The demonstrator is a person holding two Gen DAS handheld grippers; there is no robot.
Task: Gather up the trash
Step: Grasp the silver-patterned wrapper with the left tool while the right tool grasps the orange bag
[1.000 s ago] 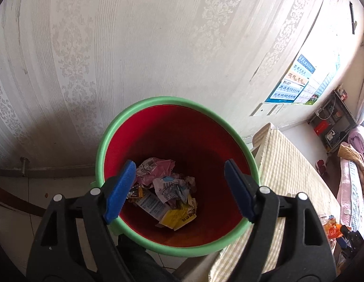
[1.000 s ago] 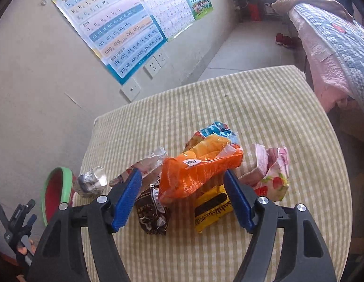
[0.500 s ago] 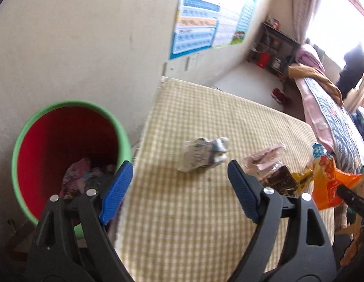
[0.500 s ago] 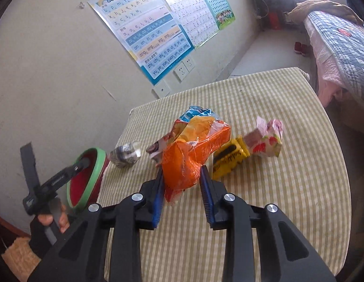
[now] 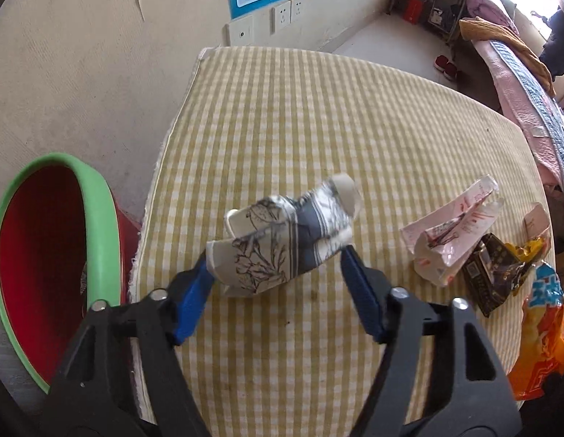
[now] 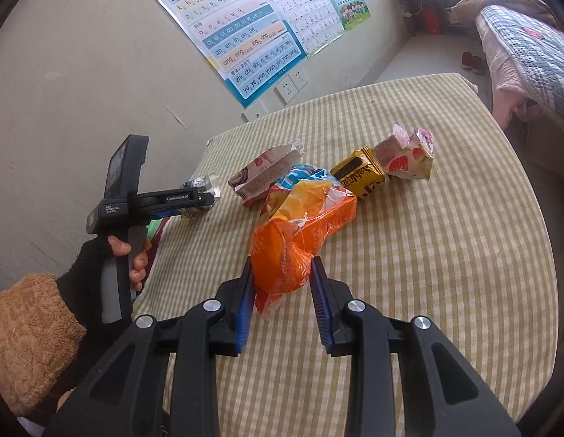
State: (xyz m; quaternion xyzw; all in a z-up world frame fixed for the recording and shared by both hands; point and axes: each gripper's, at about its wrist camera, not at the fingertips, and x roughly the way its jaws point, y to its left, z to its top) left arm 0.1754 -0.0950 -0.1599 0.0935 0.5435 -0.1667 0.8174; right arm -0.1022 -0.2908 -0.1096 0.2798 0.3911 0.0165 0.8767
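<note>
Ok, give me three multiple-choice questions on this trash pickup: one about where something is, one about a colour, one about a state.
1. Relative to the table, the bin is: A on it; B beside its edge, lower; C across the room.
2. The bin's inside is: A blue; B red; C yellow.
3. The orange bag is: A in the bin; B lying loose; C gripped by the right tool.
Key: B, its rim shows below the cloth's edge; B, red wall under a green rim; C, the jaws, just closed, pinch it.
</note>
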